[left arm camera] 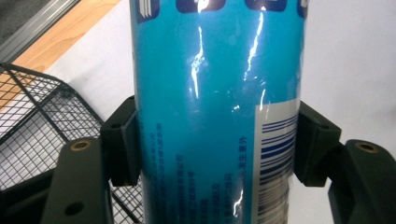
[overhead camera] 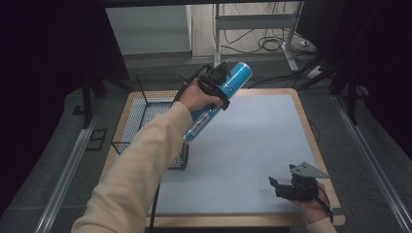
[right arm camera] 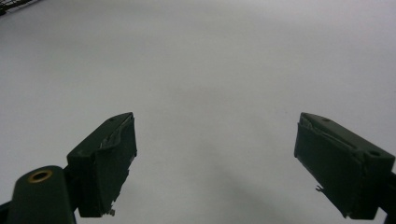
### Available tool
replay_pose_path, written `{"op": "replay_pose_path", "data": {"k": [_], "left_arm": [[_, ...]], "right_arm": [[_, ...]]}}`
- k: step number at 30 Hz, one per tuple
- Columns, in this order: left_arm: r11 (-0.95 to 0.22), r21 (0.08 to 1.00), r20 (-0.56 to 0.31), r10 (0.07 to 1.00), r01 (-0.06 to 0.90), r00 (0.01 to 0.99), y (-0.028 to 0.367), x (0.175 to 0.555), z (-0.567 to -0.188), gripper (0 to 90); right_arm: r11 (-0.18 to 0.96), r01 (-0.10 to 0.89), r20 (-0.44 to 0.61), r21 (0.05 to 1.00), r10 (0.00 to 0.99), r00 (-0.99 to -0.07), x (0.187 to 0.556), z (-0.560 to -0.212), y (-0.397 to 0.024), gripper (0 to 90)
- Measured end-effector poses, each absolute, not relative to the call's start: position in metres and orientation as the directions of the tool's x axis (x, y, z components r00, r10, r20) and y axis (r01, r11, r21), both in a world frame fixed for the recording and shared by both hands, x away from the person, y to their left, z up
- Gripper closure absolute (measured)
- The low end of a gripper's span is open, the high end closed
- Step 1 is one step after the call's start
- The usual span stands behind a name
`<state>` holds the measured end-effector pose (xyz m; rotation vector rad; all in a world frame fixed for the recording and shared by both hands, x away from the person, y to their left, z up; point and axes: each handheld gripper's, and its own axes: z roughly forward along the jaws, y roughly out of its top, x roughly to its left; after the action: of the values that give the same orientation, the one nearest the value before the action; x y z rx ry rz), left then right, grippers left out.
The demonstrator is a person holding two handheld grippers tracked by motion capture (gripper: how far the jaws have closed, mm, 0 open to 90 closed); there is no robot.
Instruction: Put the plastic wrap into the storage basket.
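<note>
A tall blue can [overhead camera: 228, 85] with a white barcode panel hangs tilted in the air above the table's far left part, its top end pointing up and away. My left gripper [overhead camera: 217, 90] is shut on its middle. In the left gripper view the black pads [left arm camera: 122, 147] press on both sides of the blue can [left arm camera: 215, 112]. My right gripper [overhead camera: 282, 187] rests low near the table's front right corner. Its jaws stand wide apart in the right gripper view, with nothing between the fingertips [right arm camera: 109, 158] but the white mat [right arm camera: 210, 70].
A black wire basket [overhead camera: 145, 126] stands at the table's left side, just below and left of the held can; its mesh [left arm camera: 32, 121] appears in the left gripper view. The white mat [overhead camera: 252, 145] covers the wooden tabletop [overhead camera: 311, 126]. Cables and a desk frame lie on the floor beyond.
</note>
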<state>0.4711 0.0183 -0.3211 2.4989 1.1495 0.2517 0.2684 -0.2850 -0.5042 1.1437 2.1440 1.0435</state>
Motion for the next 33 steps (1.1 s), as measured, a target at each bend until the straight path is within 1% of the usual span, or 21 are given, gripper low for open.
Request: {"op": "replay_pose_path", "data": {"k": [15, 33], "left_arm": [[-0.564, 0.406, 0.011, 0.790, 0.719, 0.613, 0.037, 0.487, -0.323, 31.5], [-0.544, 0.380, 0.037, 0.817, 0.748, 0.575, 0.058, 0.493, -0.330, 31.5]], "right_arm": [[0.352, 0.476, -0.063, 0.806, 0.850, -0.522, 0.269, -0.505, -0.285, 13.3], [0.357, 0.470, -0.072, 0.807, 0.850, -0.521, 0.269, -0.505, -0.286, 13.3]]}}
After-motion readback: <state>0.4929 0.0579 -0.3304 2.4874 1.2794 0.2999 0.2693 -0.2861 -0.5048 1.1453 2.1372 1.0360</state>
